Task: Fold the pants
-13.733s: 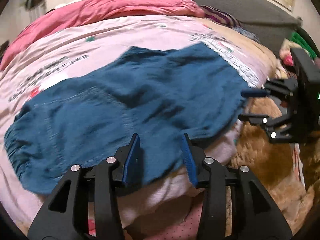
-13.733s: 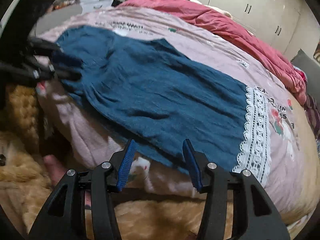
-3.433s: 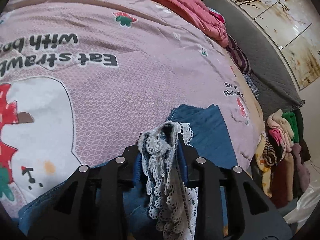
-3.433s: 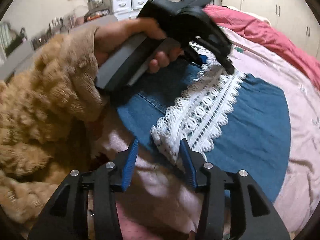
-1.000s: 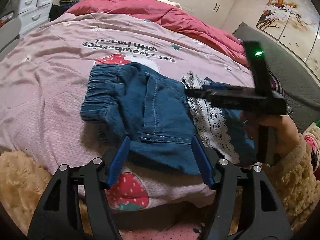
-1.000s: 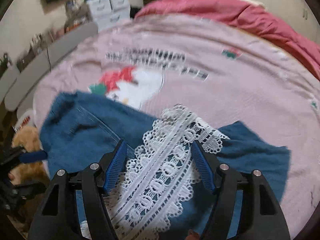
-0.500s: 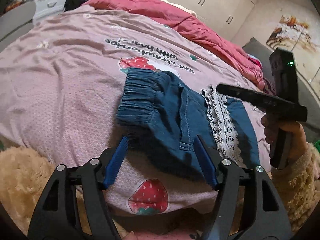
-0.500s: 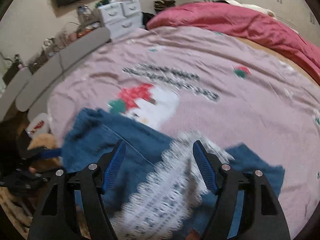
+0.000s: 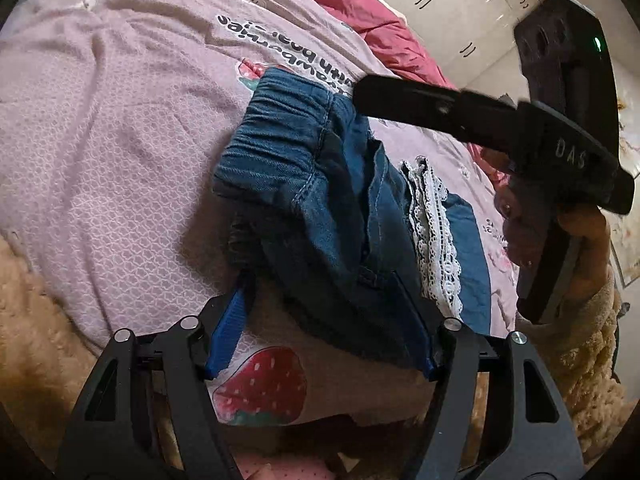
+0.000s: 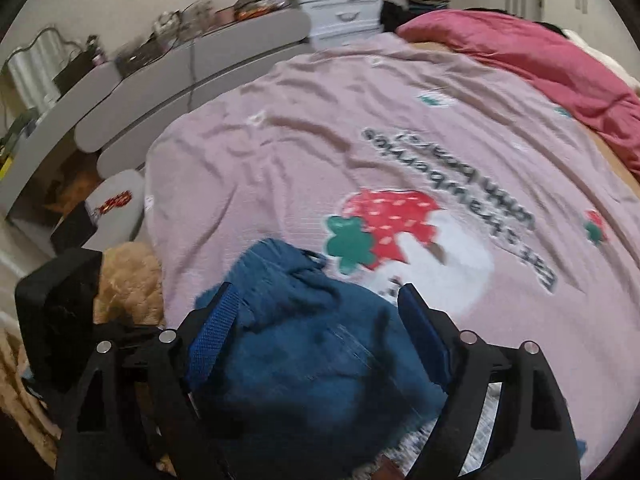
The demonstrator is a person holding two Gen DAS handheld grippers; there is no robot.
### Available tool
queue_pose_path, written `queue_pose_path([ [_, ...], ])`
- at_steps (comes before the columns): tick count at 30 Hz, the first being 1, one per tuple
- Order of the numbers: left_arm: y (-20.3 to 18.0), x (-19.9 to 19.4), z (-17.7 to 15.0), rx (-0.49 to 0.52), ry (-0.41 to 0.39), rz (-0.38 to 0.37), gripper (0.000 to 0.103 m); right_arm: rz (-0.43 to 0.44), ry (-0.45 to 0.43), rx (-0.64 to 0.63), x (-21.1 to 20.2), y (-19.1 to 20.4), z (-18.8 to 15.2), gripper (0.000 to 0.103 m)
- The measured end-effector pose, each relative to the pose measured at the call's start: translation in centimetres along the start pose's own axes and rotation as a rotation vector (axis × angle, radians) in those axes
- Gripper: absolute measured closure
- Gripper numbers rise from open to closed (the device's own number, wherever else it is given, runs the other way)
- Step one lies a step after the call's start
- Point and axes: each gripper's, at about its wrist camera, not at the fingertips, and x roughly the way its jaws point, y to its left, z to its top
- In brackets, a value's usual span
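Note:
Blue denim pants (image 9: 320, 208) with a white lace hem (image 9: 432, 232) lie folded on the pink strawberry bedspread (image 9: 120, 120). My left gripper (image 9: 322, 280) is low at their near edge; its jaws are closing with that edge between them, the cloth draped over the right finger, the left pad (image 9: 228, 328) clear of it. A hand holds my right gripper (image 9: 364, 92) above the elastic waistband (image 9: 272, 140). In the right wrist view that gripper (image 10: 316, 292) hovers over the blurred pants (image 10: 312, 344), jaws opening, nothing pinched.
A crimson quilt (image 10: 540, 64) lies along the bed's far side. White drawers (image 10: 340, 4) and a grey padded headboard (image 10: 160, 92) stand beyond the bed. Fluffy tan sleeves (image 9: 592, 360) frame the near edge. White wardrobe doors (image 9: 460, 12) are behind.
My left gripper sank closer onto the pants' near edge and rolled. The right gripper swung from the lace hem across to above the waistband, its jaws spreading wider.

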Motion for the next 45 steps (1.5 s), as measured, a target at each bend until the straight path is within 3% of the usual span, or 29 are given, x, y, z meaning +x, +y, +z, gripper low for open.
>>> queue_pose_path([
  [3, 0.1, 0.3, -0.2, 0.001, 0.000, -0.011, 0.061, -0.017, 0.037, -0.033, 1.6, 0.6, 0.8, 0.022],
  [8, 0.7, 0.6, -0.4, -0.014, 0.001, -0.030, 0.061, 0.031, 0.079, -0.047, 3.6, 1.1, 1.4, 0.023],
  [9, 0.8, 0.6, -0.5, -0.018, 0.001, -0.035, 0.061, 0.046, 0.089, -0.046, 4.1, 1.2, 1.4, 0.026],
  [10, 0.9, 0.6, -0.5, -0.023, 0.001, -0.040, 0.061, 0.062, 0.108, -0.055, 4.8, 1.3, 1.3, 0.042],
  [11, 1.0, 0.6, -0.6, -0.027, 0.001, -0.045, 0.061, 0.072, 0.123, -0.063, 5.3, 1.4, 1.1, 0.049],
  [17, 1.3, 0.1, -1.2, -0.031, -0.015, -0.079, 0.057, 0.107, 0.036, -0.016, 3.4, 0.6, -0.2, 0.069],
  [19, 1.1, -0.2, -1.3, -0.031, -0.023, -0.092, 0.050, 0.141, -0.014, 0.011, 1.6, 0.1, -0.8, 0.070],
  [26, -1.3, -0.3, -1.3, -0.066, -0.031, -0.185, 0.046, 0.208, -0.170, 0.058, -5.5, -1.7, -3.3, 0.071],
  [30, -3.8, 0.1, -0.9, -0.011, -0.027, -0.210, 0.046, 0.201, -0.229, 0.072, -8.0, -2.7, -5.0, 0.071],
  [33, -5.9, 0.6, -0.6, 0.005, 0.003, -0.266, 0.055, 0.183, -0.268, 0.104, -9.7, -3.8, -6.6, 0.071],
  [40, -10.1, 1.3, -0.7, 0.115, 0.001, -0.256, 0.055, 0.157, -0.353, 0.197, -12.7, -7.0, -11.0, 0.069],
  [45, -12.4, 3.2, -1.8, 0.207, 0.069, -0.377, 0.048, 0.135, -0.423, 0.320, -14.7, -9.4, -15.7, 0.059],
])
